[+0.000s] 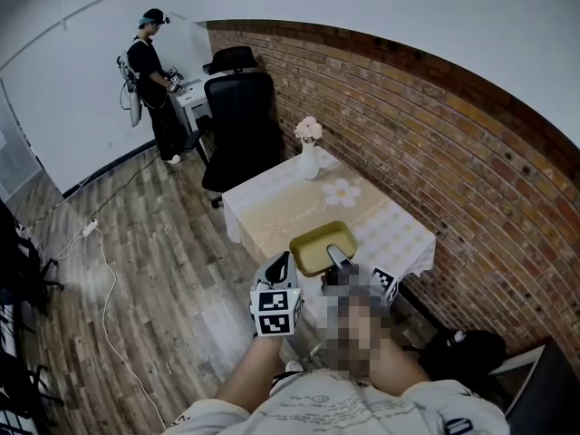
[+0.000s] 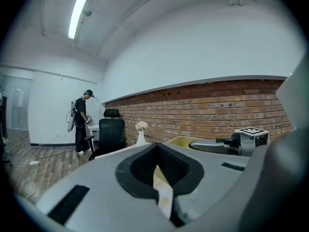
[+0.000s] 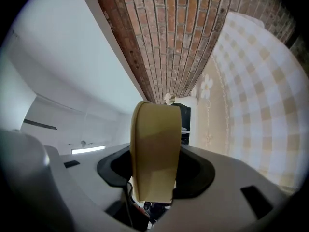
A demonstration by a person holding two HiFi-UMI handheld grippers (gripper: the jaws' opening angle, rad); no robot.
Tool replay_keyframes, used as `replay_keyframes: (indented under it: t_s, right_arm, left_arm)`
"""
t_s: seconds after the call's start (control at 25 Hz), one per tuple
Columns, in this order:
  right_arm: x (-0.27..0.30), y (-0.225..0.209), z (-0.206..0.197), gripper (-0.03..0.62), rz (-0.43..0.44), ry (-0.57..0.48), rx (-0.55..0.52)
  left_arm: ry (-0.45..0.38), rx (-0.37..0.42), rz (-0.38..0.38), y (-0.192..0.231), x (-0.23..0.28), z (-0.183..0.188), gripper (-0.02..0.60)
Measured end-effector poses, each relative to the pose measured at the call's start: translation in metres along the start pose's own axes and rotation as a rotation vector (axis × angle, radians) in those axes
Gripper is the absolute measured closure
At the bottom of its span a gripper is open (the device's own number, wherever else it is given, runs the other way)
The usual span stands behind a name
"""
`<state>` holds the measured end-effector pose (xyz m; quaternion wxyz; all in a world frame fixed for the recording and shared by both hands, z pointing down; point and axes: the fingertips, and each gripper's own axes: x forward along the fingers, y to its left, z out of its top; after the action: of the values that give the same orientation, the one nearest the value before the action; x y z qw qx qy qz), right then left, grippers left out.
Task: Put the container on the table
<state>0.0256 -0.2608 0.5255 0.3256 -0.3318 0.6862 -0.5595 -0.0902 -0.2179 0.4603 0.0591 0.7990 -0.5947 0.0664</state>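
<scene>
- A white cable trails over the wooden floor at the far left, well apart from the table.
- At the back left, a person stands at a white desk.
- Two black office chairs stand just right of that desk. The nearer one is close to the table's far corner.
- The left gripper is held level beside the container's left side. Its jaws are drawn together with nothing between them.
- The table wears a pale checked cloth. A white vase of flowers stands at its far end, well apart from the container.
- The yellow container hangs over the table's near edge. Whether it touches the cloth cannot be told.
- The right gripper is clamped on the container's near wall, which fills the gap between its jaws in the right gripper view.
- A brick wall runs along the table's right side.
- A black bag lies on the floor at the lower right, near the wall.
</scene>
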Motion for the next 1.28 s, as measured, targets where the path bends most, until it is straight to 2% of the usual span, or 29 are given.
replay_keyframes:
  t_s: [0.2,0.52,0.76,1.28]
  right_arm:
    - [0.027,-0.005,0.017,0.388,-0.012,-0.032,-0.002]
    - [0.055,-0.021,0.03,0.387,-0.049,-0.054,0.019]
    - [0.086,-0.042,0.041,0.387,-0.058,-0.044,0.034]
    - [0.163,-0.091,0.099,0.387,-0.036,-0.057,0.061]
  left_arm:
    - [0.007,0.007,-0.027,0.013,0.031,0.011,0.577]
    - [0.04,-0.006,-0.05,0.027,0.059,0.007,0.577]
    - [0.058,-0.001,-0.046,0.044,0.091,0.002,0.577]
    - [0.095,-0.023,-0.03,0.08,0.173,0.003,0.577]
